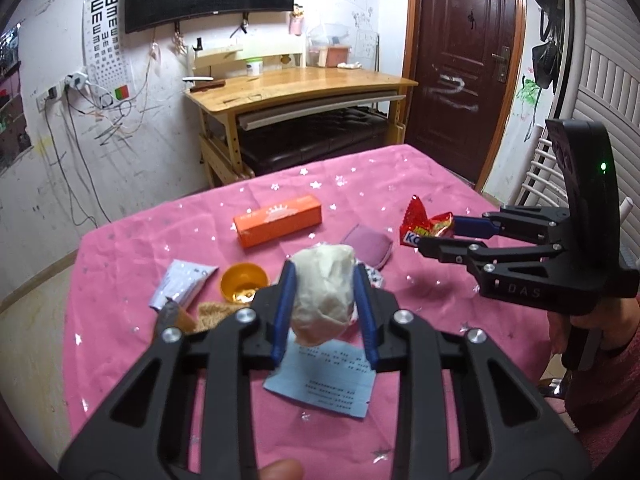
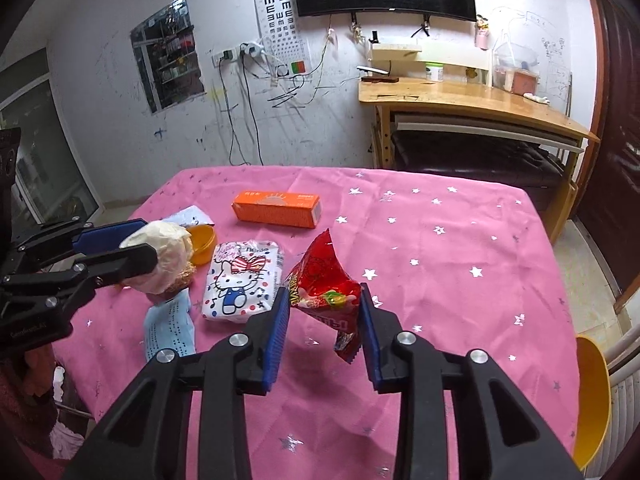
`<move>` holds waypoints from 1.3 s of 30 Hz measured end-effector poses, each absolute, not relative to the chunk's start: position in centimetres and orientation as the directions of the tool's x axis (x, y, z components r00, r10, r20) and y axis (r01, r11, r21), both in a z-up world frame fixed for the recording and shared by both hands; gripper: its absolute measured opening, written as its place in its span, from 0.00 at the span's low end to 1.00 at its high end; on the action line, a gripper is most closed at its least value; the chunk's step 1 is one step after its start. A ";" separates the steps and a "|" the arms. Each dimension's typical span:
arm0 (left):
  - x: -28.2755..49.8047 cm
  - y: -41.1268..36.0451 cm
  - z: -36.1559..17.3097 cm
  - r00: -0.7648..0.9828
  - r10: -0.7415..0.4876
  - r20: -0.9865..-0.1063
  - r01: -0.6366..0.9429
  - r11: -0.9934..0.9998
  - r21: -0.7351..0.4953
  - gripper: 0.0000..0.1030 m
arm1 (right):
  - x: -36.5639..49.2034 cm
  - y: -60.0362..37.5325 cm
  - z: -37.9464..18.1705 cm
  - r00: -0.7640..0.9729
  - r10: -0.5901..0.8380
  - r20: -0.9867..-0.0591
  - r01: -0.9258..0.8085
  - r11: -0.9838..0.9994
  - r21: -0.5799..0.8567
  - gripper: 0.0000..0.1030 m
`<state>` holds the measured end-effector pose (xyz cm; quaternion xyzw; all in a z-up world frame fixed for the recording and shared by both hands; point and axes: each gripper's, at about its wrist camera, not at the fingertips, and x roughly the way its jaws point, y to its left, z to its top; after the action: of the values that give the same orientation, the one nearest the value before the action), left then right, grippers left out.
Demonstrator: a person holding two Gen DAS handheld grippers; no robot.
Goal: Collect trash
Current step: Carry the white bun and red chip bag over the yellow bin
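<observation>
My left gripper (image 1: 325, 276) is shut on a crumpled white paper ball (image 1: 324, 292) and holds it above the pink table; it also shows in the right wrist view (image 2: 160, 256). My right gripper (image 2: 325, 296) is shut on a red snack wrapper (image 2: 326, 292), lifted off the table; the wrapper also shows in the left wrist view (image 1: 426, 226). On the pink star tablecloth (image 2: 440, 260) lie a blue printed slip (image 1: 324, 380), an orange box (image 1: 278, 220), an orange lid (image 1: 243, 282), a white tube (image 1: 182, 288) and a Hello Kitty pouch (image 2: 240, 280).
A brown scrap (image 1: 212, 314) lies beside the lid. A wooden desk (image 1: 296, 84) with a dark bench under it stands beyond the table, a dark door (image 1: 460, 60) at right. A yellow chair (image 2: 592, 396) is at the table's right edge.
</observation>
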<state>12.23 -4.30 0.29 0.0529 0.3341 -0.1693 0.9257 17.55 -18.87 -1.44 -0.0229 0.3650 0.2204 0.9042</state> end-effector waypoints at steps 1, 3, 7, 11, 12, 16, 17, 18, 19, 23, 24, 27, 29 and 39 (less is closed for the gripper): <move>12.2 -4.5 0.5 0.722 -0.278 -0.634 0.350 0.936 -0.012 0.27 | 17.5 -19.1 -1.4 0.639 0.382 -0.668 -0.412 0.903 0.122 0.27; 12.1 -4.9 0.8 0.725 -0.278 -0.631 0.353 0.936 -0.006 0.27 | 17.4 -19.7 -1.2 0.647 0.379 -0.661 -0.401 0.907 0.128 0.27; 12.2 -6.1 1.3 0.728 -0.280 -0.625 0.364 0.931 0.007 0.27 | 17.1 -21.5 -1.0 0.663 0.372 -0.649 -0.376 0.916 0.141 0.27; 12.5 -7.7 1.8 0.728 -0.290 -0.621 0.381 0.925 0.014 0.27 | 16.7 -23.9 -0.7 0.685 0.359 -0.634 -0.343 0.927 0.154 0.27; 12.6 -8.1 1.9 0.727 -0.294 -0.620 0.386 0.922 0.015 0.27 | 16.6 -24.8 -0.7 0.693 0.350 -0.630 -0.328 0.931 0.157 0.27; 13.2 -10.4 2.3 0.719 -0.314 -0.620 0.416 0.909 0.021 0.27 | 16.2 -28.1 -0.6 0.717 0.325 -0.616 -0.277 0.945 0.176 0.27; 13.4 -11.3 2.3 0.717 -0.320 -0.619 0.425 0.905 0.024 0.27 | 16.1 -29.0 -0.7 0.724 0.317 -0.613 -0.260 0.948 0.183 0.27; 13.5 -12.1 2.4 0.715 -0.324 -0.620 0.431 0.902 0.026 0.27 | 15.9 -30.0 -0.8 0.729 0.308 -0.612 -0.242 0.951 0.191 0.27; 13.7 -12.8 2.4 0.711 -0.332 -0.620 0.441 0.897 0.024 0.27 | 15.8 -30.8 -0.9 0.733 0.299 -0.611 -0.228 0.954 0.194 0.27; 14.1 -15.7 2.6 0.693 -0.362 -0.623 0.478 0.878 0.022 0.27 | 15.1 -34.3 -1.4 0.749 0.261 -0.609 -0.163 0.964 0.212 0.27; 14.3 -16.3 2.6 0.690 -0.367 -0.623 0.485 0.874 0.023 0.27 | 14.9 -35.1 -1.5 0.752 0.252 -0.609 -0.148 0.965 0.216 0.27; 14.6 -18.7 2.7 0.673 -0.391 -0.627 0.518 0.855 0.022 0.27 | 14.3 -38.1 -1.9 0.765 0.215 -0.607 -0.091 0.969 0.229 0.27; 14.6 -20.2 2.7 0.664 -0.405 -0.628 0.536 0.844 0.023 0.27 | 14.0 -39.8 -2.2 0.772 0.197 -0.605 -0.060 0.969 0.239 0.27; 16.2 -28.5 2.3 0.583 -0.482 -0.654 0.618 0.786 -0.028 0.27 | 13.5 -46.4 -5.7 0.769 0.143 -0.624 0.069 0.950 0.303 0.27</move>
<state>16.22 -28.54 2.30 0.1015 0.3341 -0.3112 0.8839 13.50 -46.38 -5.67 0.1562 0.3396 0.0198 0.9273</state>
